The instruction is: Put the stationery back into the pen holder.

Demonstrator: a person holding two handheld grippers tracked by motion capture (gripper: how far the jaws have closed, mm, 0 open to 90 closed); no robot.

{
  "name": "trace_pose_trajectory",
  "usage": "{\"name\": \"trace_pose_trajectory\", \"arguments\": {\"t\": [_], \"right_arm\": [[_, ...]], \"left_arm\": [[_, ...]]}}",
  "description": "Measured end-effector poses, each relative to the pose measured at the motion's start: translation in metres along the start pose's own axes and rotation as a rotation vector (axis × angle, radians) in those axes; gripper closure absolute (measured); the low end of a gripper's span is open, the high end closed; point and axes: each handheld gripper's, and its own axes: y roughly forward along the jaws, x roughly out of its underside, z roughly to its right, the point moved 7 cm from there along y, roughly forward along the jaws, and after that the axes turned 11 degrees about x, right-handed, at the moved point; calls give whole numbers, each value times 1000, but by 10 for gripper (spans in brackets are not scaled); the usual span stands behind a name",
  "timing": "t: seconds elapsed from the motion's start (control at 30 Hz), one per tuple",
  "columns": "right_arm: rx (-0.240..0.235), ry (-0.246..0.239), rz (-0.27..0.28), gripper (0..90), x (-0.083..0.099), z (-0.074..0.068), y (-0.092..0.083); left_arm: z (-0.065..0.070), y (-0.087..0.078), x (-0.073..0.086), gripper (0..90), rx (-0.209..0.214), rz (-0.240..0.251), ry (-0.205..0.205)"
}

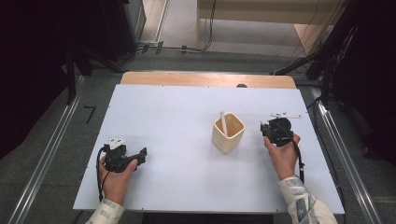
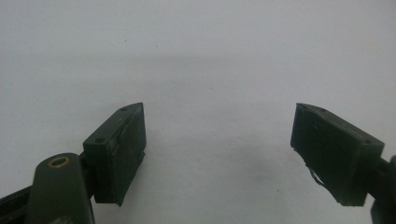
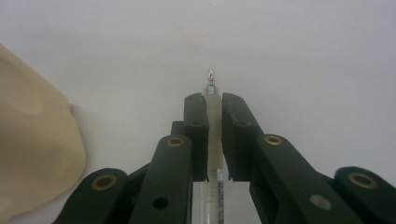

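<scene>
- R gripper (image 3: 214, 100) clamped on a pen (image 3: 213, 116); I see pads tight on both sides of the barrel, clear tip poking out past the jaws.
- High view: R gripper (image 1: 276, 128) sits right of the cup (image 1: 228, 133), near it but not touching, above the table (image 1: 187, 107). R hand (image 1: 282, 156) behind it.
- Pen in that view (image 1: 286, 115) reads as a thin white bar at the gripper's far end, roughly level; blurry.
- Cup: beige, squarish, upright, mid-right of table. 1 white pen (image 1: 223, 122) already stands in it, leaning on the far-left side.
- R gripper view: cup wall (image 3: 37, 140) at the left edge, just beside the jaws, apart from them.
- L gripper (image 2: 217, 149) jaws wide, nothing between, bare table under them.
- High view: L gripper (image 1: 142, 155) low at near-left of table, held in L hand (image 1: 116, 179), well apart from cup.
</scene>
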Motion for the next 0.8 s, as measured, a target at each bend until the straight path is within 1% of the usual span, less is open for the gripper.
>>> {"name": "trace_pose_trajectory", "arguments": {"t": [0.2, 0.47, 0.57, 0.63, 0.8], "right_arm": [[-37, -11, 42, 792, -12, -6, -17], [-95, -40, 92, 792, -28, -23, -39], [-111, -56, 112, 792, -33, -28, -46], [-120, -63, 115, 792, -35, -31, -49], [-143, -69, 128, 792, -41, -36, -54]], "left_arm": [[0, 0, 0, 191, 0, -3, 1], [0, 0, 0, 191, -3, -1, 0], [0, 0, 0, 191, -3, -2, -1], [0, 0, 0, 191, -4, -1, 0], [0, 0, 0, 191, -4, -2, 0]]}}
